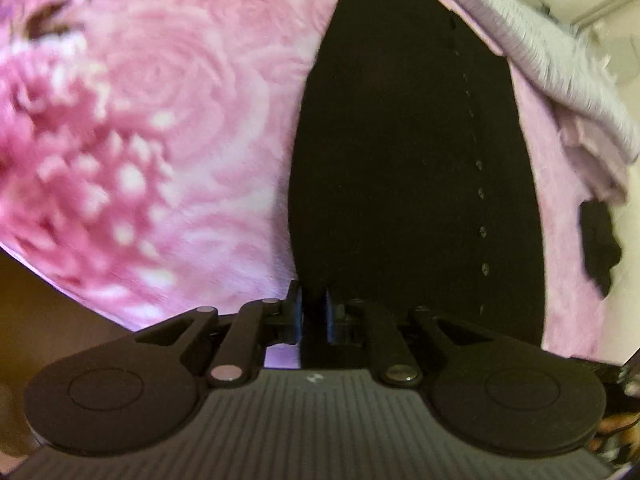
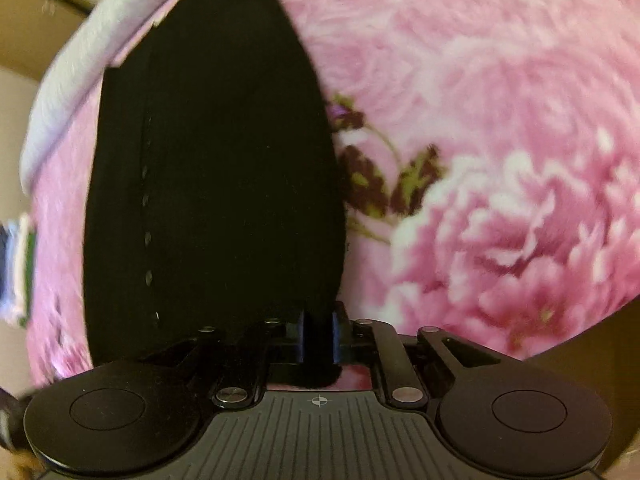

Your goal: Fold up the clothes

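Pinching near hem of black garment (image 1: pixel 400 160): left tongs (image 1: pixel 314 312) and right tongs (image 2: pixel 318 336) both clamp cloth. Garment lies long on pink floral blanket (image 2: pixel 480 100), button row running away. Judgement: keep both corners level, tension even.

We find no readable text, label, brand or no. anywhere; only a small unlettered crosshair mark (image 2: pixel 319 401) on the grey ribbed gripper body, just behind the jaws.
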Motion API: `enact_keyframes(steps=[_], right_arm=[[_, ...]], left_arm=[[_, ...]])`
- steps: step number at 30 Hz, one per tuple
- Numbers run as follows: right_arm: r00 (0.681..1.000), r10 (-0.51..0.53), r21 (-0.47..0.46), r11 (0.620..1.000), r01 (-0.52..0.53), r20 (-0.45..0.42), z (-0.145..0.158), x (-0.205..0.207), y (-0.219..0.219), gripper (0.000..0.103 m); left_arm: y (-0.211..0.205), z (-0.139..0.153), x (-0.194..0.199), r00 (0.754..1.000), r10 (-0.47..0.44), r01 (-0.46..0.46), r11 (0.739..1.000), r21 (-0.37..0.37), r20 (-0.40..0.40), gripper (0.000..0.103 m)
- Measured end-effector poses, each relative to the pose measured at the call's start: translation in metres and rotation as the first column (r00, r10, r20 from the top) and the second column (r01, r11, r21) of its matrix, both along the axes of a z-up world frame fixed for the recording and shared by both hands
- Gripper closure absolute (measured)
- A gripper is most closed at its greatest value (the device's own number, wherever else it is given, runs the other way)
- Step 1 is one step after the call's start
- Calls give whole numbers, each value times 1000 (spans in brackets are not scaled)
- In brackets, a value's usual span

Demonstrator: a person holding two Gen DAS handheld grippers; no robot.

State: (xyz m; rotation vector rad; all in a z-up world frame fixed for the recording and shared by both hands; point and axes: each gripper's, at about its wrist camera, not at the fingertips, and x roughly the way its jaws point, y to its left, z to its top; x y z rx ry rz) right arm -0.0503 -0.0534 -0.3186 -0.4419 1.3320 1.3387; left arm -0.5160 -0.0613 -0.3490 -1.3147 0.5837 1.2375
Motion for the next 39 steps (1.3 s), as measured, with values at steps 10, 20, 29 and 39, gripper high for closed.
enact_keyframes(steps=[10,20,29,39], right_arm=[[966,74,57,994,-91,247,37,-23,27,77],[933,194,20,978,-209,304,0,-40,15,77],[930,253,15,964,-266,267,-1,-43,57,77],[946,283,66,953,-296,159,28,-45,159,77]], left_arm=[[60,37,3,990,-10,33,987,157,-139,93],[59,-11,29,966,-143,174,976,130,-214,97],[54,41,25,969,-38,63,993,96,-245,97],[190,54,52,975,-127,155,976,152,-180,96]])
